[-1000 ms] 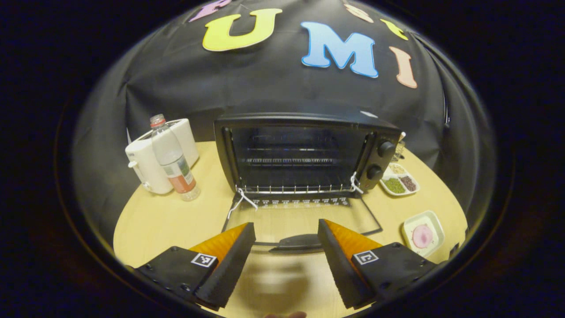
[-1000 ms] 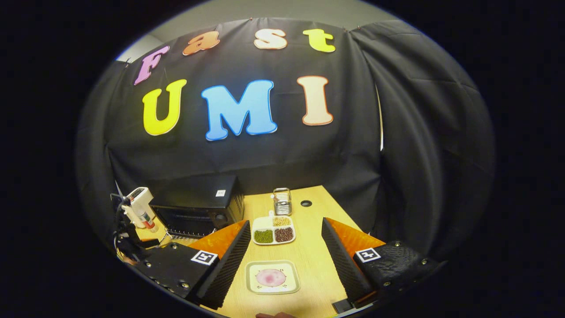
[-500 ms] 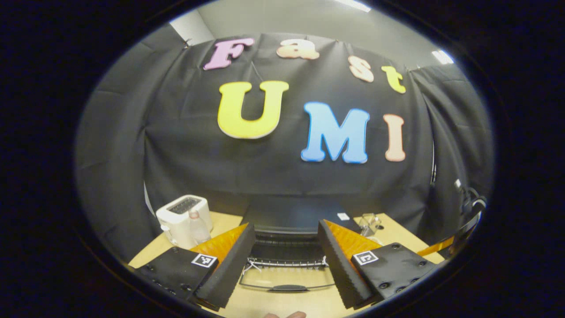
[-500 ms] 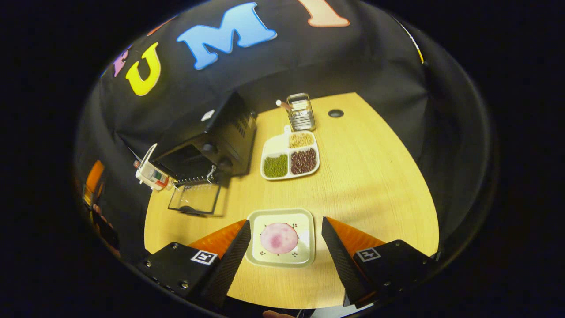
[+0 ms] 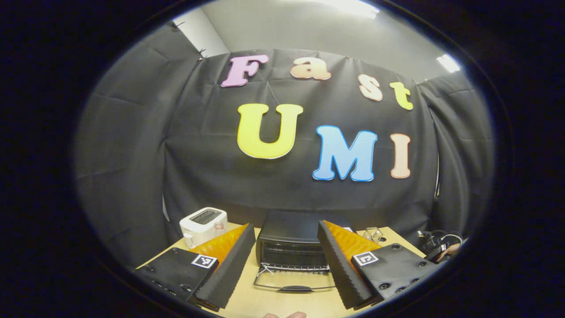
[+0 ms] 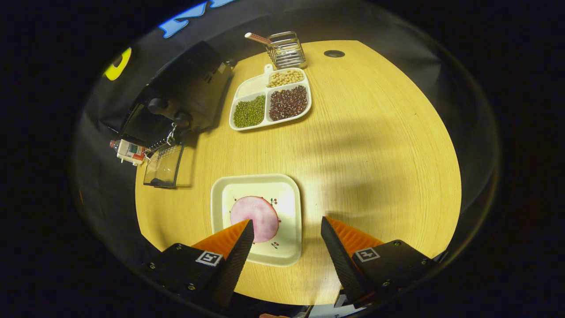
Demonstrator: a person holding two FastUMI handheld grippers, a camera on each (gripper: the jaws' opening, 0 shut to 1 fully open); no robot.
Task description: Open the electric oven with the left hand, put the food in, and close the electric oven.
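The black electric oven [image 5: 295,242] stands at the back of the table with its glass door [image 5: 295,282] folded down flat. My left gripper [image 5: 286,265] is open, raised and well back from the door, with nothing between its fingers. In the right gripper view the oven [image 6: 181,95] sits at the far left, its door [image 6: 164,165] lying open. A square cream plate [image 6: 257,217] carries a round pink piece of food [image 6: 254,212]. My right gripper [image 6: 287,256] hangs open just above the plate's near right edge, its left finger over the food.
A divided white dish [image 6: 270,98] of green, red and tan beans lies beyond the plate, with a wire rack [image 6: 286,49] behind it. A white toaster [image 5: 203,223] stands left of the oven, a bottle [image 6: 128,150] beside it. The other hand and gripper [image 5: 439,250] show at far right.
My left gripper has drawn back and tilted up away from the open door. My right gripper has dropped down and forward over the plate, which now looks larger and closer.
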